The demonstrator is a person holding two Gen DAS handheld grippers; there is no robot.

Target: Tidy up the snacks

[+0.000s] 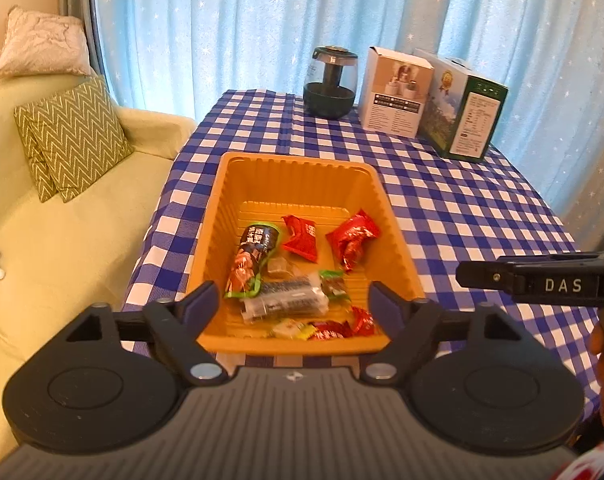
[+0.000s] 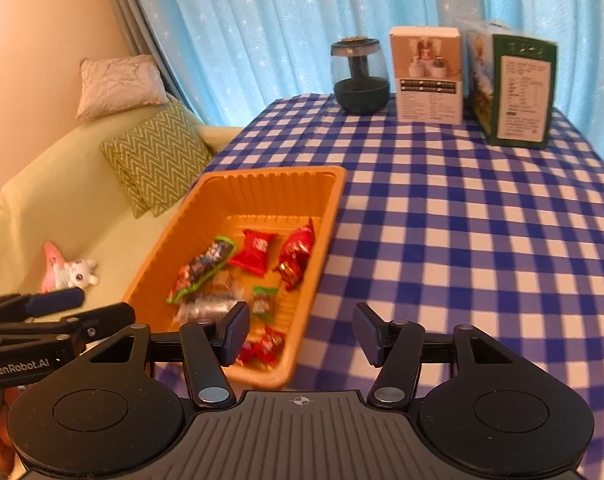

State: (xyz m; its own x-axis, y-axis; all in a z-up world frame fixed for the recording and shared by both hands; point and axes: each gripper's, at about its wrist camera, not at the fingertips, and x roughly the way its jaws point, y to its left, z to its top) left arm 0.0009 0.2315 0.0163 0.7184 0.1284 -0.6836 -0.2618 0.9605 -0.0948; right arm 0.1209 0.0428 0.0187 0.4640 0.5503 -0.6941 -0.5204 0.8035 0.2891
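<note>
Both the left hand-held gripper point(image 1: 292, 300) and the right hand-held gripper point(image 2: 300, 332) are open and hold nothing; the snacks point(image 1: 302, 272) lie in the orange tray point(image 1: 294, 168), which sits at the left edge of the table point(image 1: 481, 216) beside the sofa point(image 1: 62, 240). Risk: a push from either gripper could slide the light tray off that edge onto the sofa. The crinkly wrappers overlap, so a pinch could catch two packets or slip.

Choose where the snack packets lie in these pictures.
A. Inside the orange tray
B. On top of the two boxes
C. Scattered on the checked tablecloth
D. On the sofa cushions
A: the snack packets all lie within the walls of the orange tray, and none shows on the checked tablecloth.
</note>
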